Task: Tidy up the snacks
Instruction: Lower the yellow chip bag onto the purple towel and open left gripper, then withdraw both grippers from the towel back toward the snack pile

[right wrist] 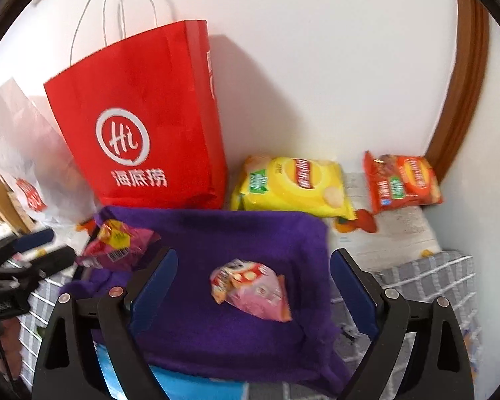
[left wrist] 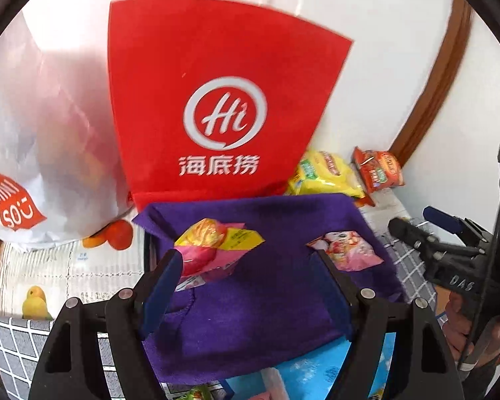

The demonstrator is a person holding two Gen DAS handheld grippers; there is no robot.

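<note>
Item: two small pink snack packets (right wrist: 250, 290) on my purple fleece cloth (right wrist: 233, 333). Both jaws apart, empty (hovering above). I'd descend squarely, straddle one packet, then close gently.

Each camera rides on a handheld gripper and looks forward and steeply down along its two fingers, close above a purple cloth (left wrist: 266, 286) spread on the table. The left wrist view sits left, facing the red paper bag (left wrist: 216, 100) head-on, with the right gripper (left wrist: 426, 223) at its right edge. The right wrist view sits further right, with the red paper bag (right wrist: 143, 126) standing far left. Both share the cloth, the bag, the yellow chip packet (right wrist: 293, 186) and the far white wall (right wrist: 316, 50).
</note>
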